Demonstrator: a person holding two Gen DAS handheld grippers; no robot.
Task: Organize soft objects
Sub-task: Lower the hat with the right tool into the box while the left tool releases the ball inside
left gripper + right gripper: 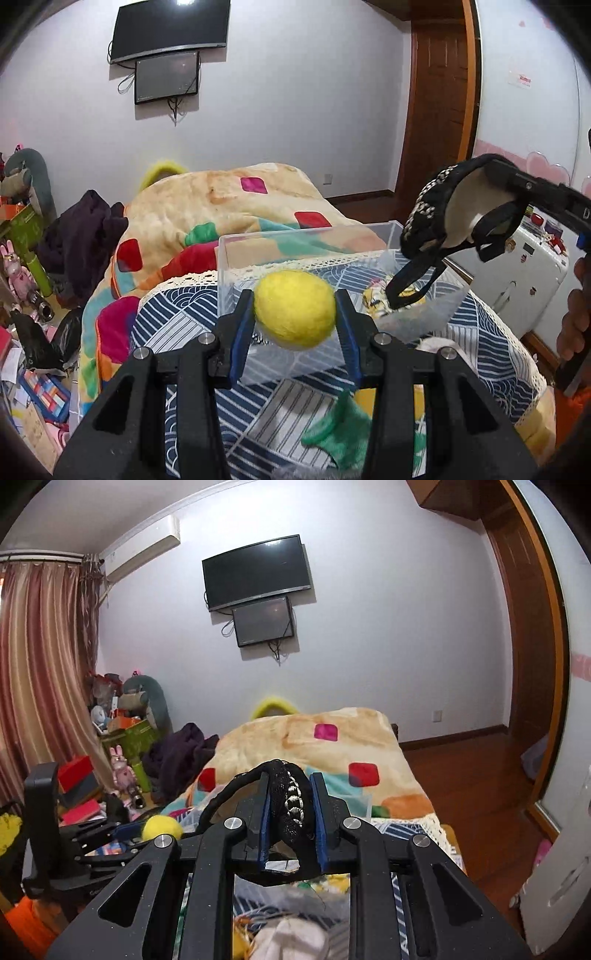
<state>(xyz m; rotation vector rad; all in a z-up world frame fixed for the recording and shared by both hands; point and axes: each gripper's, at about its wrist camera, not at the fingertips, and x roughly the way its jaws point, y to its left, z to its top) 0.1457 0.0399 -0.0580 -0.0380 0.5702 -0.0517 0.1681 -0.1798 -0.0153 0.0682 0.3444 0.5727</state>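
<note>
While the left tool (295, 314) grips a yellow felt ball (294, 309) between its two blue pads, closed only as far as the ball allows, it holds the ball in the air just at the near wall of a clear plastic box (306, 236). This box stands ahead of the left tool on a bench covered with a blue and white patterned cloth (177, 317). Inside the box, toward its right side, lies a yellow and white soft thing (373, 301); I cannot tell what it is. The right tool (290, 808) is closed narrowly on a black bra (288, 805) with white lace pattern. The left wrist view shows what the right wrist view hides: the bra (439, 214) hangs from the right tool above the right end of the box, and its strap reaches down into the box. A green cloth (340, 432) lies on the bench below the left tool, seen only in this view. The right wrist view shows the left tool (147, 830) with the ball (162, 829) at its left, and white cloth (291, 939) under the right tool. Beyond the box is a bed with a colourful blanket (229, 206).
</note>
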